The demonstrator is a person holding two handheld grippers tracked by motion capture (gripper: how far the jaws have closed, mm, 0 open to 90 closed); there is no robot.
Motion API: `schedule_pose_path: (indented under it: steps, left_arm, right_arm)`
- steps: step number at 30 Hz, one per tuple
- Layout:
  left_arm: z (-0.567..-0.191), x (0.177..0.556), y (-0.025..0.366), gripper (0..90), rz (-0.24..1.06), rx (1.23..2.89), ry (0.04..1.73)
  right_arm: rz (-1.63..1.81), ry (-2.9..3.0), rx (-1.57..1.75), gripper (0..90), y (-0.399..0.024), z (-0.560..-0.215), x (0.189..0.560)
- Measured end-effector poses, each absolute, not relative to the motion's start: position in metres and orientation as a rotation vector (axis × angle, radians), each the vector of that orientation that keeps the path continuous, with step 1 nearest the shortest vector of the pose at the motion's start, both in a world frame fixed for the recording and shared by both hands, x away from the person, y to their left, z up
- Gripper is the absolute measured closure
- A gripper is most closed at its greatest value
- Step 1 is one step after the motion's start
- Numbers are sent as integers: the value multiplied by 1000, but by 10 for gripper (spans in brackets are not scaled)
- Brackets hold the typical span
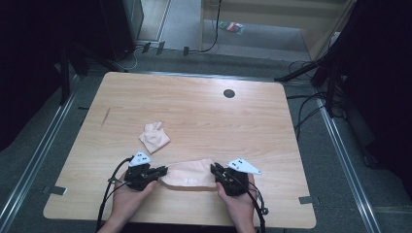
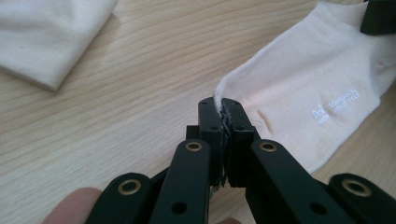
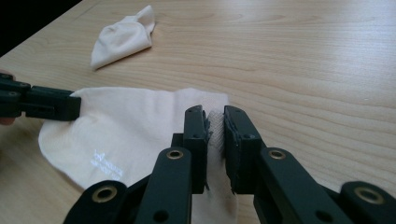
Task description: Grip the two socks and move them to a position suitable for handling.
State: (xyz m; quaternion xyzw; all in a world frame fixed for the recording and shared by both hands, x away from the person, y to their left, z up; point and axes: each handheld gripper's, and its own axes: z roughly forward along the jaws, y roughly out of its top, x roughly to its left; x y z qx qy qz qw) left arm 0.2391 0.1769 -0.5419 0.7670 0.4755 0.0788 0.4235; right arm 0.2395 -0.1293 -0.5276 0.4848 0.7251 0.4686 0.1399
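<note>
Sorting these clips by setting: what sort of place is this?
Probably a lab or recording room, not a home: a bare wooden table on grey carpet, loose cables across the floor, and dark equipment stands around it.

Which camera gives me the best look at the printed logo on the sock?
The left gripper view: the white logo on the sock sits near and fairly sharp. The right gripper view shows it dimmer, near the edge. The high view shows the sock, logo too small.
</note>
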Motion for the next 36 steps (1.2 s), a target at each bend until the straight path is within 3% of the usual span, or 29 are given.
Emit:
schedule_pose_path:
  steps: [9,12,14,15,22,28,36]
  left_arm:
    - [-547,238,187,874,229,1962,1231]
    - [-547,237,193,806,243,1927,1257]
    - [-545,238,199,582,263,1867,1279]
    - [-545,238,199,528,263,1867,1279]
    - [-535,254,224,351,337,1710,1359]
    - [-533,273,232,322,377,1687,1419]
    - [-532,308,224,373,452,1737,1473]
  right_arm:
    - [1342,2111,1432,755,-136,-527,239]
    - [1345,2107,1434,743,-138,-527,240]
    - [1359,2101,1424,703,-139,-526,240]
    - [1360,2100,1419,689,-139,-526,241]
    - [1383,2080,1406,480,-154,-523,243]
    - [1316,2081,1407,374,-173,-525,242]
    - [1329,2020,1474,374,-191,-524,246]
